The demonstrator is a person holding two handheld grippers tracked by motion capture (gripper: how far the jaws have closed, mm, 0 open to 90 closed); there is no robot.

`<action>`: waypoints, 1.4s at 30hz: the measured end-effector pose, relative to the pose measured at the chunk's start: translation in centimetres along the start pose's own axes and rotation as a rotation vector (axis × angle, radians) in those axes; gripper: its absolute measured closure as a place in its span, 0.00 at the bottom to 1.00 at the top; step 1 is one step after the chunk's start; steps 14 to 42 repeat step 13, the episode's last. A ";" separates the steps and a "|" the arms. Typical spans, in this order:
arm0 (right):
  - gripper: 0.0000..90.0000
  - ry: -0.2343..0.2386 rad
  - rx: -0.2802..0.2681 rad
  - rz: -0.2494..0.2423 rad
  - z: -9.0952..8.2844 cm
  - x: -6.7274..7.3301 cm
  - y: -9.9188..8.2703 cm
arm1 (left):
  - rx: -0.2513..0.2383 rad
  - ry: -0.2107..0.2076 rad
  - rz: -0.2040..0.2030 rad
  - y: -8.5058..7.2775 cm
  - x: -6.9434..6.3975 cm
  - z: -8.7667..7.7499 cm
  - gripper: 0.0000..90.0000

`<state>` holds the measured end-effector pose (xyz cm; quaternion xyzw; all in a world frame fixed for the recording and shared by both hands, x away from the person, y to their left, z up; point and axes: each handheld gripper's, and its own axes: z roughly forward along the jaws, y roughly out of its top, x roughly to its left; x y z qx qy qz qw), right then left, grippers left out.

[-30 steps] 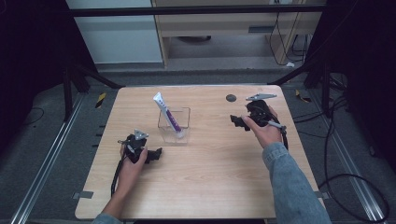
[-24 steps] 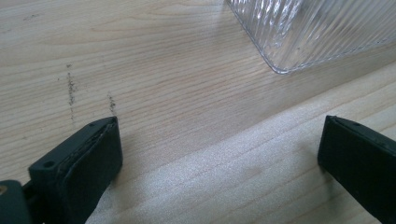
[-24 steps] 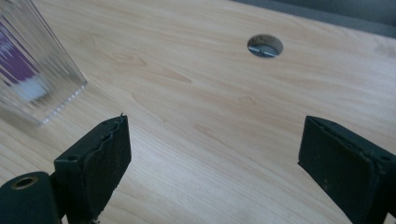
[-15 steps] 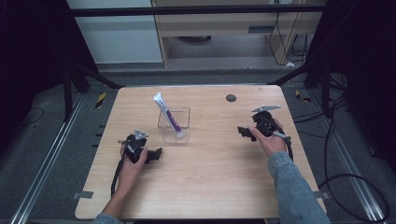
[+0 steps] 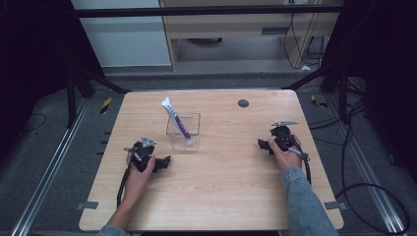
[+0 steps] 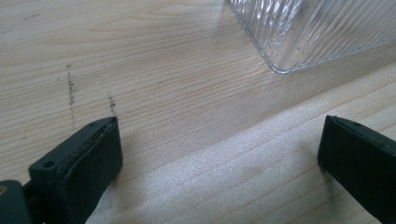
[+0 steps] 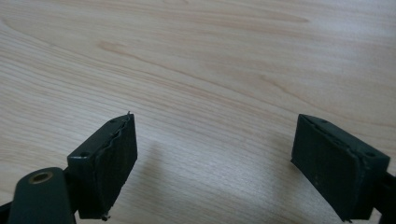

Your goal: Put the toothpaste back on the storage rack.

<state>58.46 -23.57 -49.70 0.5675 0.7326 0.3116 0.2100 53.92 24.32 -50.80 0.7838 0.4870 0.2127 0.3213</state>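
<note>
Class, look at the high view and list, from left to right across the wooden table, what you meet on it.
Left gripper in the person's hand → clear ribbed plastic container with a white and purple tube standing tilted in it → small dark round disc → right gripper, jaws open.

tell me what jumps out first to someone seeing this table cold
A white and purple tube leans tilted out of a clear ribbed container near the middle of the wooden table. The left gripper sits just in front of the container, jaws open with nothing between them. The right gripper is low over bare wood at the right side, also open.
</note>
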 end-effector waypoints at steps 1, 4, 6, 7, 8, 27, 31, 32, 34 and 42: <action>0.15 -0.007 0.000 0.006 0.2 -0.1 -0.2 | 0.000 0.000 0.000 0.0 0.0 0.0 0.00; 0.14 -0.042 -0.045 0.011 0.6 -0.2 -0.7 | 0.000 0.000 0.000 0.0 0.0 0.0 0.00; 0.10 -0.053 -0.048 -0.020 0.8 0.0 -0.8 | 0.000 0.000 0.000 0.0 0.0 0.0 0.00; 0.08 -0.050 -0.061 -0.018 0.9 0.0 -0.9 | 0.000 0.000 0.000 0.0 0.0 0.0 0.00; 0.07 -0.051 -0.058 -0.015 1.0 0.0 -0.9 | 0.000 0.000 0.000 0.0 0.0 0.0 0.00; 0.00 -0.091 -0.043 0.026 1.2 0.1 -0.8 | 0.000 0.000 0.000 0.0 0.0 0.0 0.00; 0.00 -0.091 -0.043 0.026 1.2 0.1 -0.8 | 0.000 0.000 0.000 0.0 0.0 0.0 0.00; 0.00 -0.091 -0.043 0.026 1.2 0.1 -0.8 | 0.000 0.000 0.000 0.0 0.0 0.0 0.00; 0.00 -0.091 -0.043 0.026 1.2 0.1 -0.8 | 0.000 0.000 0.000 0.0 0.0 0.0 0.00; 0.00 -0.091 -0.043 0.026 1.2 0.1 -0.8 | 0.000 0.000 0.000 0.0 0.0 0.0 0.00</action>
